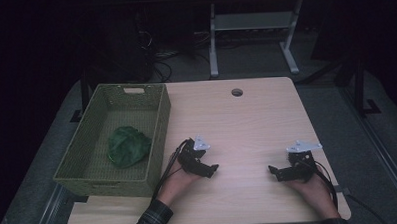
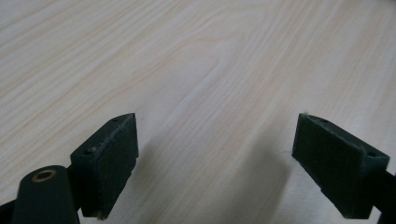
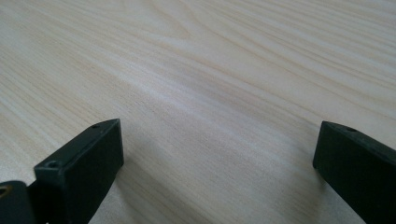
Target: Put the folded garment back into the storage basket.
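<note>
In basket (image 1: 159, 118): green cloth (image 1: 128, 146), nothing else.

L tool (image 1: 212, 169) & R tool (image 1: 273, 170): jaws wide apart, pointing inward.

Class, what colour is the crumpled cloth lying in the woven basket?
Dark green; the cloth shows best in the high view, inside the olive-green basket.

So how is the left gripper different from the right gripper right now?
The left gripper rests near the green basket; the right gripper sits by the table's right edge. The left gripper points right, the right gripper points left, so they face each other. Both are open, low over bare wood, holding nothing.
</note>
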